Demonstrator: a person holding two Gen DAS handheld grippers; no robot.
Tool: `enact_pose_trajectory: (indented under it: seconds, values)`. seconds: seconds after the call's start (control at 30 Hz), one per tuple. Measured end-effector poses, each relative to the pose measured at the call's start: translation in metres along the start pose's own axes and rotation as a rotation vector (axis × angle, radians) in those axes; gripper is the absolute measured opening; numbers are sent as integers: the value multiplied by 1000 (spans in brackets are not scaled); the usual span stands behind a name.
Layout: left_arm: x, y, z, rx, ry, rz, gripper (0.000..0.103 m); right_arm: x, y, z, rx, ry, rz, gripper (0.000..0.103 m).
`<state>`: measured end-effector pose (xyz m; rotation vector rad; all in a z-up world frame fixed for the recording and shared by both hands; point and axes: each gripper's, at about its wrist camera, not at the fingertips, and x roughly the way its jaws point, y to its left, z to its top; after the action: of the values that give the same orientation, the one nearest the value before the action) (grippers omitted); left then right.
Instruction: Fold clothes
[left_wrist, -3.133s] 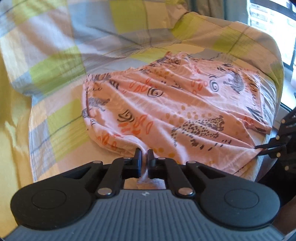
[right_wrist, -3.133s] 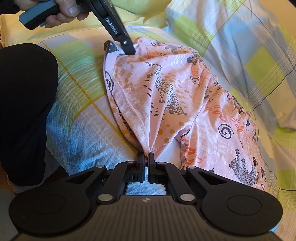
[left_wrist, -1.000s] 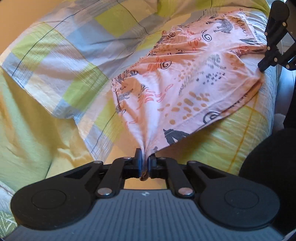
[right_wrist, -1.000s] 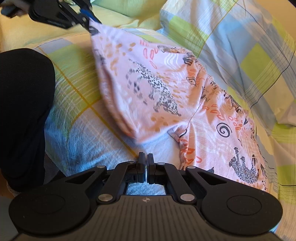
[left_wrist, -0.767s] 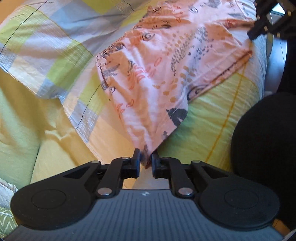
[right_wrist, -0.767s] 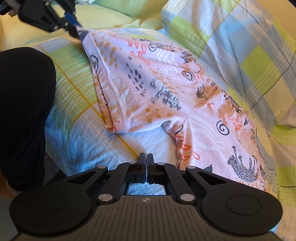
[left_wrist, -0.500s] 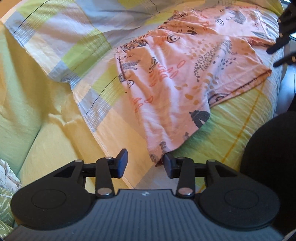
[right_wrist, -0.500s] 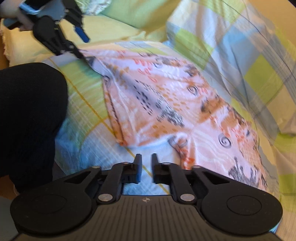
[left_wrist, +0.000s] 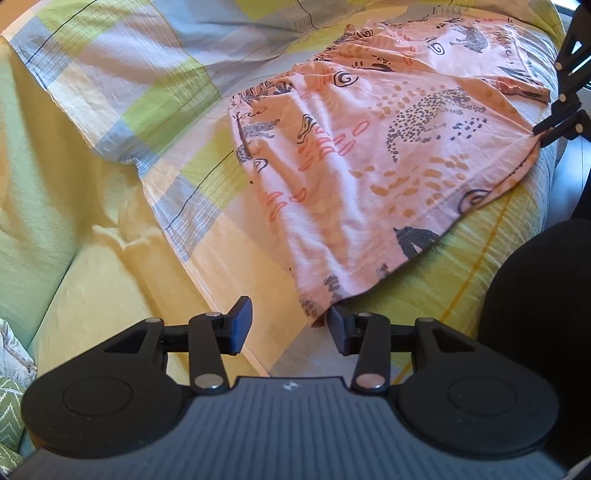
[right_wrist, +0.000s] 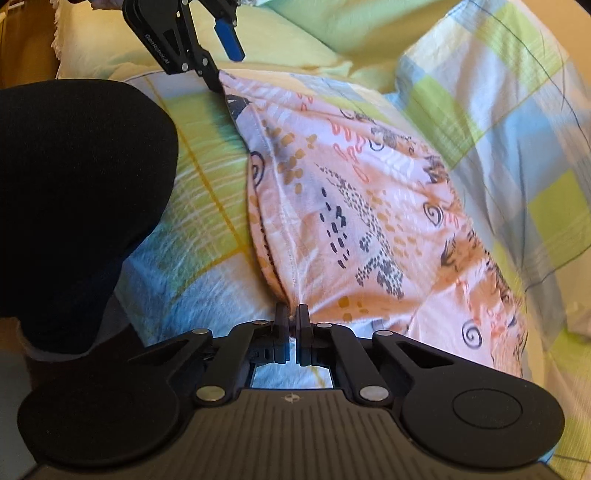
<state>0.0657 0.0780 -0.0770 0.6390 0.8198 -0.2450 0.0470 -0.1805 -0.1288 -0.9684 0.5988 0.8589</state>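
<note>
Checked bed (left_wrist: 122, 81) under pink garment (left_wrist: 369, 166). Left claw (left_wrist: 288, 325) opening, free of the cloth corner beside it. Right claw (right_wrist: 292, 322) pinched on the hem.

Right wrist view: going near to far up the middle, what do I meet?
Right gripper shut on the hem → pink animal-print cotton garment → left gripper, jaws opening at the garment's far corner → pale yellow-green pillow.

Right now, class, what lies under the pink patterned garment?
The pink garment lies on a checked bedsheet in yellow, green and blue, which shows all around it. The part of the sheet beneath the cloth is covered.
</note>
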Motion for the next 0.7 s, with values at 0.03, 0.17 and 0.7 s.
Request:
enact_pose_trajectory:
  seconds: [0.03, 0.17, 0.7]
  values:
    - [0, 2, -1, -2, 4, 1, 40, -3, 0, -3, 9, 3, 0, 1]
    - [3, 5, -5, 3, 33, 14, 41, -10, -4, -10, 64, 11, 26, 4]
    - [22, 30, 9, -290, -19, -113, 48, -7, -87, -38, 451, 92, -51, 16]
